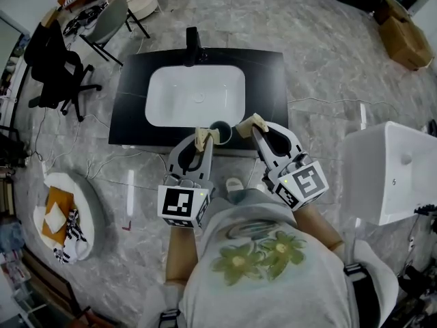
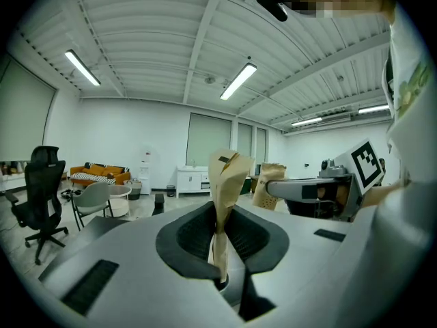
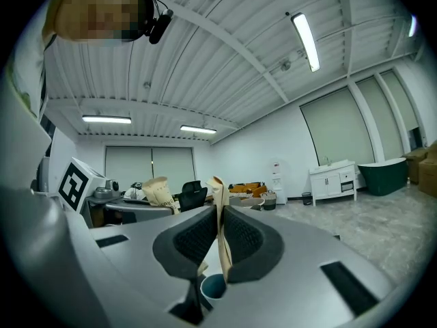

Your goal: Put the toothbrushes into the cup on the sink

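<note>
A dark cup [image 1: 220, 132] stands at the front edge of the black sink counter [image 1: 130, 111], before the white basin [image 1: 194, 94]. My left gripper [image 1: 203, 142] is just left of the cup, shut on a toothbrush in tan paper wrap [image 1: 201, 136]. My right gripper [image 1: 254, 128] is just right of the cup, shut on a second wrapped toothbrush [image 1: 253, 121]. In the left gripper view the tan wrap [image 2: 227, 176] stands upright between the pads of the left gripper [image 2: 222, 224]. In the right gripper view the right gripper [image 3: 220, 234] pinches its wrap [image 3: 218, 190], and the cup's rim [image 3: 213, 287] shows below.
A black faucet [image 1: 192, 46] rises behind the basin. A black office chair [image 1: 58, 70] and a grey chair [image 1: 113, 19] stand to the left, with a round white cushion bed [image 1: 68, 214] on the floor. A white cabinet [image 1: 392, 173] is at right, and cables cross the marble floor.
</note>
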`<action>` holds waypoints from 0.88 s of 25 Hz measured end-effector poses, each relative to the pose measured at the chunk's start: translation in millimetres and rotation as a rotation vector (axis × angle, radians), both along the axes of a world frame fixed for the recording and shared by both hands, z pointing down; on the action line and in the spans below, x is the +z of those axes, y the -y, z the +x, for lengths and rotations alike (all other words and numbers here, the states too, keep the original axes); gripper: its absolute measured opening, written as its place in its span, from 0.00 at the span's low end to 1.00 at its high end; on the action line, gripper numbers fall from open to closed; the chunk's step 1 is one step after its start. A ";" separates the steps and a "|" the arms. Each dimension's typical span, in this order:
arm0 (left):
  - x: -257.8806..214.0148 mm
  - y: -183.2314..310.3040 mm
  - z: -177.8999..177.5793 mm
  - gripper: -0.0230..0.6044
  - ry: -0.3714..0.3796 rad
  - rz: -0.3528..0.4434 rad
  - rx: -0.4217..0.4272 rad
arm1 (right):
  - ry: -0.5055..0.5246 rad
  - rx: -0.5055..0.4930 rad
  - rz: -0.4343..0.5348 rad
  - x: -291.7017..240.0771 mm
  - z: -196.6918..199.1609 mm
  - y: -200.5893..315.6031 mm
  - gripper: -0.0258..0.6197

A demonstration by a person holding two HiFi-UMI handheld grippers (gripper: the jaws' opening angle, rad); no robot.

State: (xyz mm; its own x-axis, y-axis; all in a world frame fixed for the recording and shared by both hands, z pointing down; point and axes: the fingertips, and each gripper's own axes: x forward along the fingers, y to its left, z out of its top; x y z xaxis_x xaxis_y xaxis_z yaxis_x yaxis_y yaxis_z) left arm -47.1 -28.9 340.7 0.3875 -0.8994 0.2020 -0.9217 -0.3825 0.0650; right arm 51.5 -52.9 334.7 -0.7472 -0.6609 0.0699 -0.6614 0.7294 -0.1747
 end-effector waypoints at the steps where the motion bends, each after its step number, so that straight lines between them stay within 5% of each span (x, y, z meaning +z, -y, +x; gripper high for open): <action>1: 1.2 2.8 -0.4 0.12 -0.004 0.000 -0.006 | -0.001 -0.006 0.001 1.1 -1.2 3.7 0.13; 22: 40.2 41.7 -9.5 0.12 -0.006 -0.074 -0.050 | 0.006 -0.037 -0.040 21.3 -12.1 42.7 0.13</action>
State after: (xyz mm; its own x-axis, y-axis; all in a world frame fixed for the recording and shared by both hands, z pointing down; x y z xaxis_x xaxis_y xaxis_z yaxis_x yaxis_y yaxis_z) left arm -56.6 -70.6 380.9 0.3441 -0.9005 0.2660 -0.9389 -0.3301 0.0972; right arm 39.3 -95.6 356.0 -0.7716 -0.6296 0.0910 -0.6330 0.7456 -0.2086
